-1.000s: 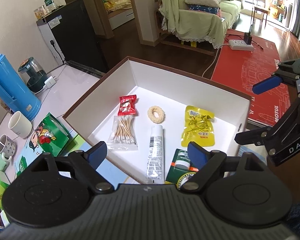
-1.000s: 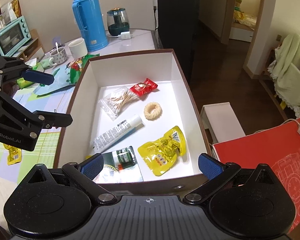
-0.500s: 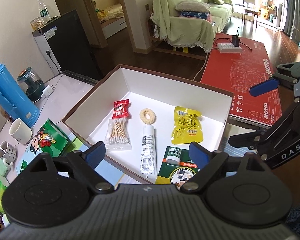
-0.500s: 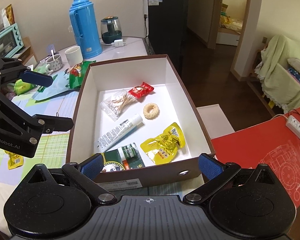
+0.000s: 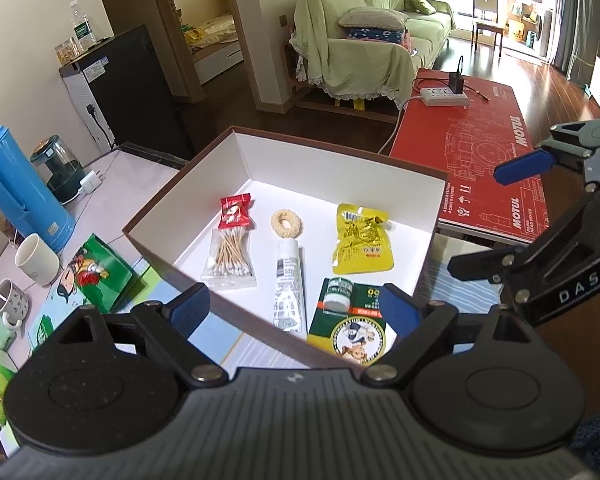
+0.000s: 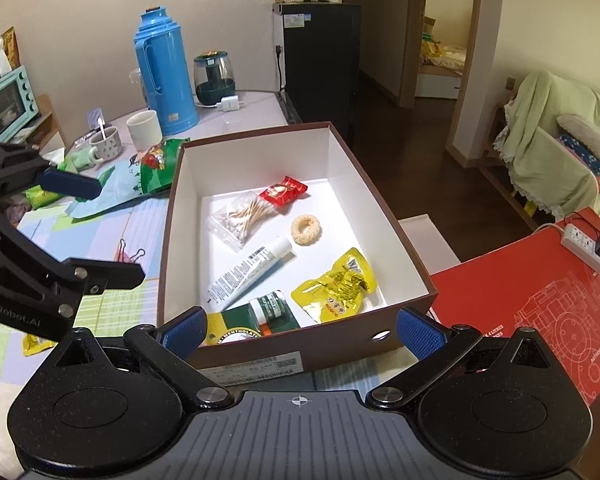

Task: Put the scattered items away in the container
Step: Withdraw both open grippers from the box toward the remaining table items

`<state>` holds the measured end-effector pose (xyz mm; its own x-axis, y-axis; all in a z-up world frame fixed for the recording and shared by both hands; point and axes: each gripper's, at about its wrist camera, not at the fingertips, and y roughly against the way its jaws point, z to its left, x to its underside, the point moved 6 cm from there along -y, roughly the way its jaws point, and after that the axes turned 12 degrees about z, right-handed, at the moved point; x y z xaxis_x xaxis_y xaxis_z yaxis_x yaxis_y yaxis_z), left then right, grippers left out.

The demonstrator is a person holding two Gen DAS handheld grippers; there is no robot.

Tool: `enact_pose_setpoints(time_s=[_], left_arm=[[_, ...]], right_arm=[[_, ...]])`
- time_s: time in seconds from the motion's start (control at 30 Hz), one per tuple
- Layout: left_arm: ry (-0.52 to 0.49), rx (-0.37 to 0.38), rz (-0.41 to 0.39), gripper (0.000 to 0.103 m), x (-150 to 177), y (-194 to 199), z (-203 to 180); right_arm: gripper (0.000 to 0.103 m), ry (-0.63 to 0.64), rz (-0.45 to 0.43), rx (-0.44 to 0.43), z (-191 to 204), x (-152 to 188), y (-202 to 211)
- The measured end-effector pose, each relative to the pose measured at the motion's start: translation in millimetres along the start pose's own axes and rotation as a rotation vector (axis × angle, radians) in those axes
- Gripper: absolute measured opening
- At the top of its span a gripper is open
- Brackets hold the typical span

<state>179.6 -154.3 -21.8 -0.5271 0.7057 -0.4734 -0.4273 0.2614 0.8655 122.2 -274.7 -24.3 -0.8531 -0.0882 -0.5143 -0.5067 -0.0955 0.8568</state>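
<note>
**Brown box filled, both grippers held apart above it**

Blue-padded fingers frame the near edge of each wrist view. The left gripper has its fingers spread wide with nothing between them, and the right gripper is likewise wide apart and empty. Each hangs above the near rim of the brown box, which sits on a checked tablecloth.

Inside the white-lined box, nearest the grippers, lies a green card pack with a small jar. Just beyond it a white tube lies lengthwise, with a yellow pouch to its right and a clear bag of cotton swabs to its left. Farther in are a ring-shaped biscuit, touching the tube's cap, and a red sachet at the top of the swab bag.

Outside the box, on its left, a green snack bag lies beside the wall, and a small yellow packet rests on the cloth beneath the left gripper. Farther off stand a white mug and a blue thermos.
</note>
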Motion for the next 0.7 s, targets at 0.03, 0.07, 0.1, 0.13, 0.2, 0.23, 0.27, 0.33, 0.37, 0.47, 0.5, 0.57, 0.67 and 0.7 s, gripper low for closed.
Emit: enact_pose_setpoints(time_s=[0.03, 0.07, 0.1, 0.13, 0.2, 0.23, 0.27, 0.33, 0.37, 0.47, 0.5, 0.57, 0.67, 0.7], left_arm=[[0.004, 0.000, 0.001, 0.090, 3.6, 1.4, 1.4], [0.007, 0.000, 0.002, 0.090, 7.3, 2.7, 2.8], [0.012, 0.000, 0.003, 0.090, 11.2, 4.3, 4.0], [0.017, -0.001, 0.004, 0.091, 15.4, 5.8, 5.7], [0.029, -0.003, 0.007, 0.092, 25.0, 9.2, 9.5], [0.037, -0.003, 0.008, 0.092, 30.1, 10.9, 11.4], [0.048, -0.001, 0.010, 0.093, 36.7, 12.3, 13.3], [0.074, 0.006, 0.016, 0.094, 50.9, 15.0, 17.1], [0.090, 0.011, 0.021, 0.094, 59.4, 16.3, 19.1], [0.137, 0.026, 0.047, 0.094, 90.1, 18.0, 23.3], [0.154, 0.029, 0.058, 0.094, 101.4, 17.9, 24.7], [0.193, 0.027, 0.082, 0.094, 126.1, 17.9, 28.7], [0.264, 0.018, 0.125, 0.094, 165.2, 18.4, 37.2], [0.290, 0.012, 0.138, 0.094, 178.5, 18.7, 40.6]], right_arm=[[0.103, -0.001, -0.004, 0.001, 2.4, 0.8, 0.7], [0.103, 0.000, -0.007, -0.001, 5.2, 2.0, 1.5], [0.103, -0.001, -0.010, -0.003, 8.2, 3.3, 2.0], [0.103, 0.000, -0.009, -0.007, 11.4, 4.6, 2.2], [0.103, 0.004, -0.004, -0.017, 19.3, 8.2, 2.8], [0.103, 0.007, -0.003, -0.022, 23.3, 10.0, 3.0], [0.103, 0.011, -0.002, -0.028, 27.9, 11.8, 3.1], [0.103, 0.016, 0.000, -0.041, 37.6, 15.7, 3.0], [0.103, 0.016, 0.003, -0.051, 42.7, 18.1, 2.6], [0.103, 0.014, 0.020, -0.090, 59.2, 26.3, -0.8], [0.103, 0.015, 0.028, -0.107, 65.2, 29.4, -2.3], [0.103, 0.022, 0.046, -0.130, 77.9, 35.8, -5.8], [0.103, 0.029, 0.074, -0.160, 95.9, 43.7, -12.0], [0.103, 0.030, 0.083, -0.170, 101.5, 46.0, -14.2]])
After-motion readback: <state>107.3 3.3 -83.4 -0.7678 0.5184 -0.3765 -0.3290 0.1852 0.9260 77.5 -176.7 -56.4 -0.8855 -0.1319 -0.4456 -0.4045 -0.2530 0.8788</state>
